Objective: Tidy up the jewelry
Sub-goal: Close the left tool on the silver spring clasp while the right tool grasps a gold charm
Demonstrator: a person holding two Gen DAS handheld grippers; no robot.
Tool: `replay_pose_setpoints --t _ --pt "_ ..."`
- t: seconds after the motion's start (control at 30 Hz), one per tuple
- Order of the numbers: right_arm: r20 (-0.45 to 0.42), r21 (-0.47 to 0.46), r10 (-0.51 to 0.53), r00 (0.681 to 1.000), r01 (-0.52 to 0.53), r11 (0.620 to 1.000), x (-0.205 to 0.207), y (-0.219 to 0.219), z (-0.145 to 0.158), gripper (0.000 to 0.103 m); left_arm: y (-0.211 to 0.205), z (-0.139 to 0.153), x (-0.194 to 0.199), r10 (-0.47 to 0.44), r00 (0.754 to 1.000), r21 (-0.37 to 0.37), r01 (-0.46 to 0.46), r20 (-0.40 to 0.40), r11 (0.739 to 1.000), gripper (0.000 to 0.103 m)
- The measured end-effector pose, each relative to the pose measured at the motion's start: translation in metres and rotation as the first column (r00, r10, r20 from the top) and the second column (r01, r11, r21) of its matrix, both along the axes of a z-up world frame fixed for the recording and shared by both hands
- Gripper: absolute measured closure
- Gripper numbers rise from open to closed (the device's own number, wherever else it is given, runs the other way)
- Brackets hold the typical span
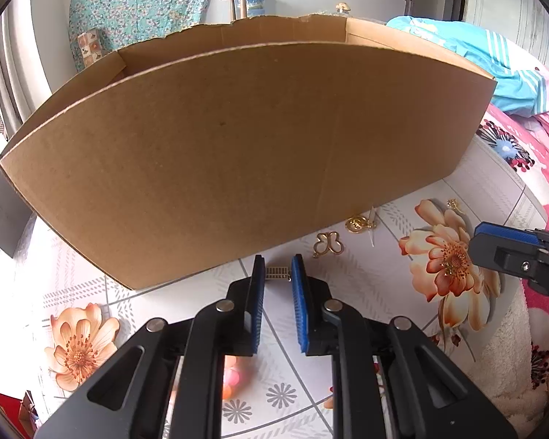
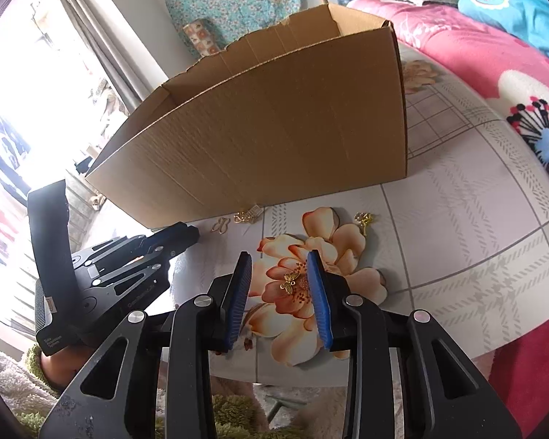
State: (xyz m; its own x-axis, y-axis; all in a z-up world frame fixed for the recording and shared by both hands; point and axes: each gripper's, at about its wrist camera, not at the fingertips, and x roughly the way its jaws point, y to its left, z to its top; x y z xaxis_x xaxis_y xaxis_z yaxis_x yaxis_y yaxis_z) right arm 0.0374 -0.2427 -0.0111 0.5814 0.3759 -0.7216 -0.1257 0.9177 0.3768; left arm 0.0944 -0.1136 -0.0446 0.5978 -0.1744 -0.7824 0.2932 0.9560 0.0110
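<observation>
You have a small gold bar piece (image 1: 277,273), butterfly outline (image 1: 328,244) and gold butterfly charm (image 2: 290,282) lying flat beside the cardboard box (image 1: 238,153).

The box (image 1: 238,146) is plain brown. The counter (image 1: 347,347) has a white cloth with grey lines and big orange flowers. The little butterfly (image 2: 290,281) is gold, and so is the butterfly ring (image 1: 327,244). Both tools, left (image 1: 278,274) and right (image 2: 279,278), are black with blue pads. The blanket (image 2: 475,58) is pink. The far cloth (image 1: 139,3) is teal with tiny flowers.
</observation>
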Motion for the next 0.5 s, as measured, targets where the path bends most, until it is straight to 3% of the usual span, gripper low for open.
replay_pose_setpoints --t 0.2,0.5 --pt "0.012 -0.035 -0.003 1.0 0.003 0.999 -0.005 0.0 0.006 0.072 0.006 0.001 -0.003 -0.004 1.0 -0.021 0.004 -0.001 1.0 0.089" --pt "0.009 -0.192 0.07 0.998 -0.067 0.979 -0.001 0.019 0.002 0.073 0.021 0.003 -0.008 -0.007 1.0 -0.049 0.006 -0.011 0.999 0.089"
